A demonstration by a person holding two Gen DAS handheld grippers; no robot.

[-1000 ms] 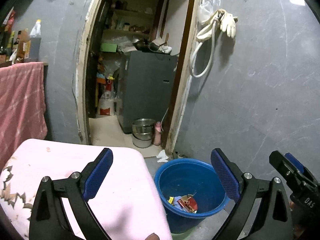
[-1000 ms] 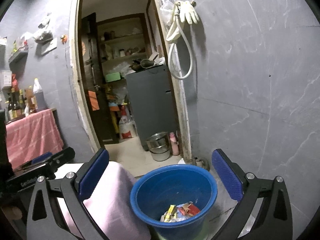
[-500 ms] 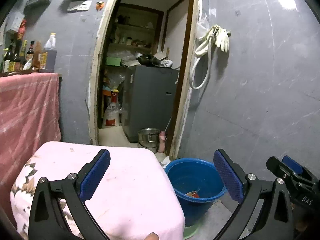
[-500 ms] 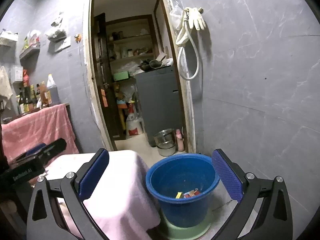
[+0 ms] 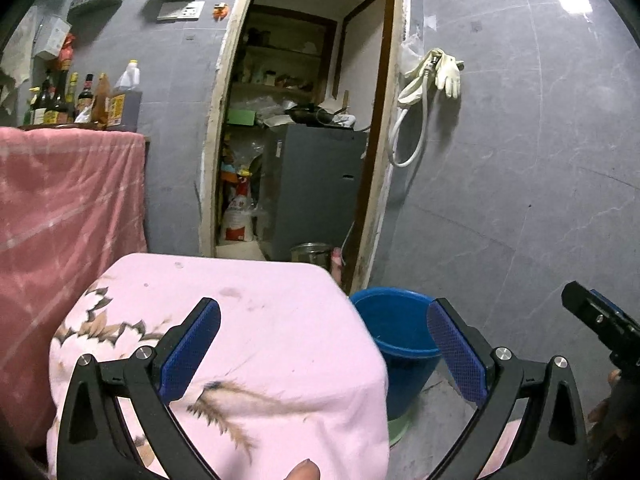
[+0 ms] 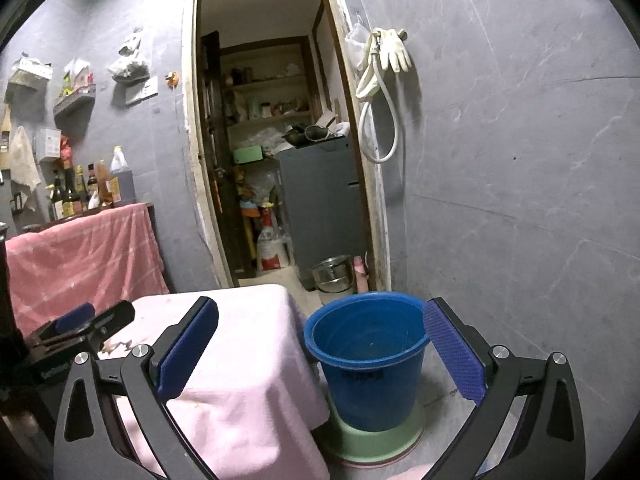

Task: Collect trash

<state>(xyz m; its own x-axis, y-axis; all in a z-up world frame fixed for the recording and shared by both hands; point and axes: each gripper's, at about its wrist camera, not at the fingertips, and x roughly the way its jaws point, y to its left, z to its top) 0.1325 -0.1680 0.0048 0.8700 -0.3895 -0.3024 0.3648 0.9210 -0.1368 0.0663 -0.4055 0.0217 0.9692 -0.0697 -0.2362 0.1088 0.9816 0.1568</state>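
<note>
blue bucket (image 6: 370, 360) farther off, trash hidden

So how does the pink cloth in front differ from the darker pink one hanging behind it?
The pale pink cloth is light, with a printed pattern of brown leaves; the darker pink cloth is salmon with faint pale stripes. The pale pink cloth covers a low, boxy stand beside the blue bucket; the darker pink cloth hangs from a higher counter that holds bottles. Both drape down over what they cover.
</note>
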